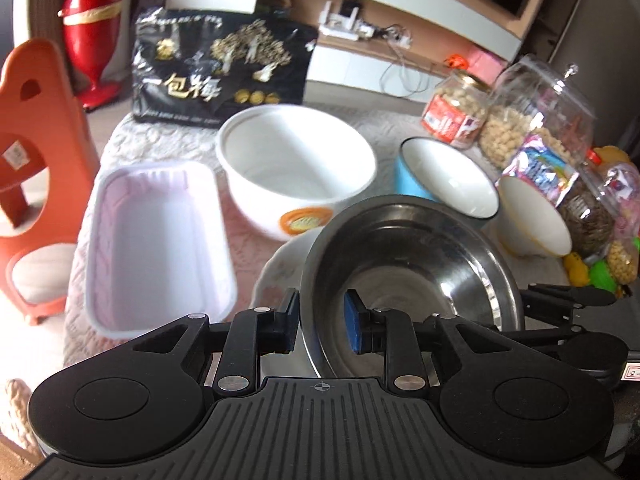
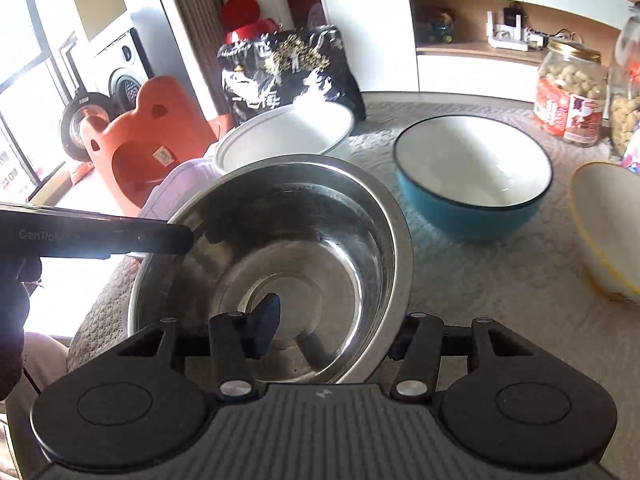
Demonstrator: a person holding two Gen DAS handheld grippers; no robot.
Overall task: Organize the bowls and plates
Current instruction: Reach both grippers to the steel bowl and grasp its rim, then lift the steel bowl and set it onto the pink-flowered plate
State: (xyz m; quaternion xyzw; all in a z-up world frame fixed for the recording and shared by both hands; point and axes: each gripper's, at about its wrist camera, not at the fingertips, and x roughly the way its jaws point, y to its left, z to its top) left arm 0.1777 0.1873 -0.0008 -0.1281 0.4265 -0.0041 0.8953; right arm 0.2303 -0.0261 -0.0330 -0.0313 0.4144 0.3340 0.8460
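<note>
Holding: I have the stainless steel bowl (image 1: 412, 264) by its rim in both grippers, tilted, above the white plate (image 1: 280, 268).
Left gripper: my left gripper (image 1: 322, 320) pinches the near-left rim of the steel bowl, one pad outside the wall and the blue pad inside.
Right gripper: my right gripper (image 2: 332, 334) straddles the near rim of the same bowl, the blue pad inside and the other finger outside the wall; the pads look to press on the rim, though the outer one is partly hidden.
Table: a table covered with a pale quilted cloth (image 2: 480, 280) carries everything.
Large white bowl: the white bowl with an orange emblem (image 1: 296, 168) stands just behind the steel bowl, toward the table's far left.
Blue bowl: the blue bowl with a white inside (image 2: 472, 176) stands right of the white bowl, near the middle of the table.
Yellow-rimmed bowl: a white bowl with a yellow rim (image 2: 608, 228) sits toward the right edge, tilted.
Plastic tray: a pale rectangular plastic tray (image 1: 160, 248) lies along the left edge.
Far edge: a black snack bag (image 1: 220, 68) stands at the far left corner; clear jars of snacks (image 1: 456, 108) crowd the far right corner.
Beyond: an orange plastic stool (image 1: 32, 176) stands on the floor left of the table.
</note>
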